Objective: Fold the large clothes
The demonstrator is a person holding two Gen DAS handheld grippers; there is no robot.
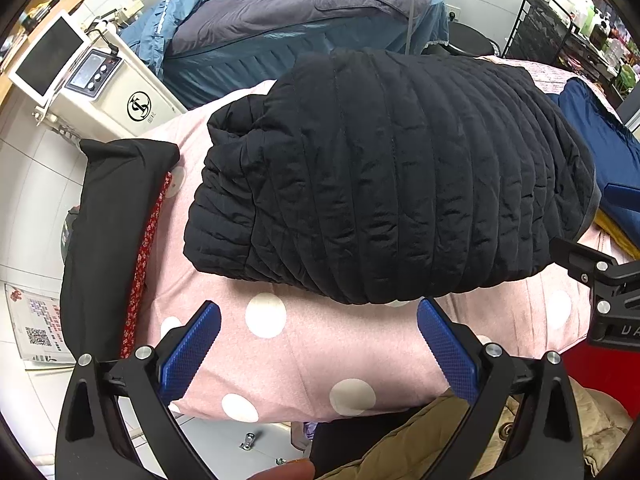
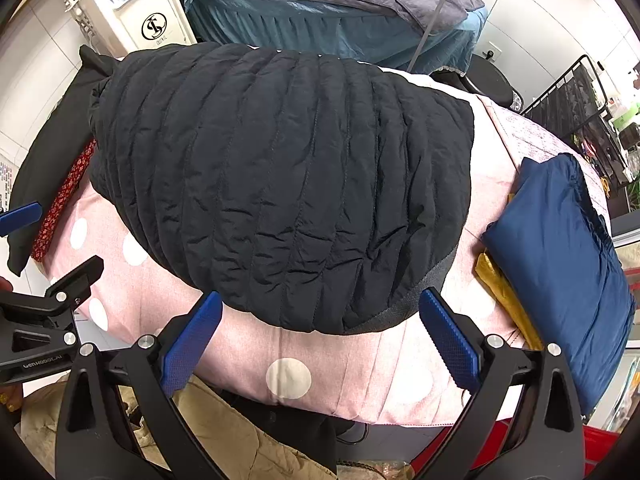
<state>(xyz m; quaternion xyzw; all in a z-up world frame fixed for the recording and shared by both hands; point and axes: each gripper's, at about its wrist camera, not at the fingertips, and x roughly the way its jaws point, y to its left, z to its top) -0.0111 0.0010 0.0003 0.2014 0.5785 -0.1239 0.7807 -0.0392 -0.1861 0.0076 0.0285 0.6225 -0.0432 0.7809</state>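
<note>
From the left wrist view: left gripper (image 1: pixel 318 328) held low over the near edge of a pink polka-dot cover (image 1: pixel 304 364), blue pads (image 1: pixel 192 350) spread wide apart with nothing between them, tips just short of the hem of a black quilted jacket (image 1: pixel 400 176). Jacket folded into a thick bundle, lying in the middle of the cover, one rolled section bulging at its left end. To the left, a black folded garment (image 1: pixel 108 232) along the cover's edge, with a strip of red floral fabric (image 1: pixel 146 256) showing beside it. On the far right, a navy folded garment (image 1: pixel 600 148), and a black bracket of the other tool (image 1: pixel 600 276) poking in at the edge. Beyond, a cream machine with a screen (image 1: pixel 100 84) and a bed under blue and grey bedding (image 1: pixel 288 16). From the right wrist view: right gripper (image 2: pixel 320 320) likewise hovering at the near edge of the cover, its pads (image 2: pixel 450 338) also well apart and empty, the jacket's ribbed hem lying just ahead of and between them. Same jacket filling the centre of the frame, resting flat on the pink cover. Navy garment stacked on something mustard-yellow (image 2: pixel 502 292) at the right, well apart from the jacket. Tan quilted fabric (image 2: pixel 224 440) bunched below the gripper at the bottom edge.
</note>
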